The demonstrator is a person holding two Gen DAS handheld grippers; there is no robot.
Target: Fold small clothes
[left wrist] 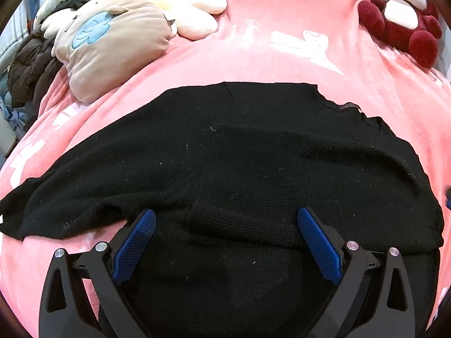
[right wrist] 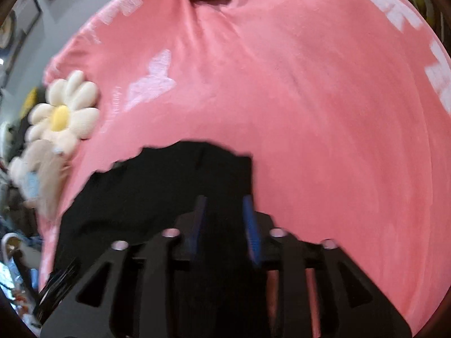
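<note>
A black knit garment (left wrist: pixel 253 163) is lying spread on a pink blanket (left wrist: pixel 276 56) with white markings, seen through two fisheye wrist cameras. In the left wrist view the garment is filling the lower half of the picture, partly folded — a sleeve with a ribbed cuff is laid across its body near the blanket's near edge. The left gripper (left wrist: pixel 227 219) is being held over that cuff with its blue pads spread wide, one pad on each side of the cuff, not pressing on it.

In the right wrist view, which is blurred, a squared corner of the garment (right wrist: pixel 169 197) is lying on the blanket (right wrist: pixel 310 112) toward the lower left. The right gripper (right wrist: pixel 225 205) is positioned at that corner with its blue pads parted to a middling gap; dark cloth is showing between them, but whether the cloth is being touched cannot be told.

Soft toys are sitting along the blanket's far side. A beige cushion (left wrist: pixel 112 45) with a blue patch is lying at the far left corner, with a cream flower cushion (left wrist: pixel 183 0) touching it just behind — in the right view its (right wrist: pixel 64 112) yellow centre is showing. A red and white plush (left wrist: pixel 406 14) is sitting at the far right corner. A dark padded coat (left wrist: pixel 31 67) is heaped past the blanket's left edge.
</note>
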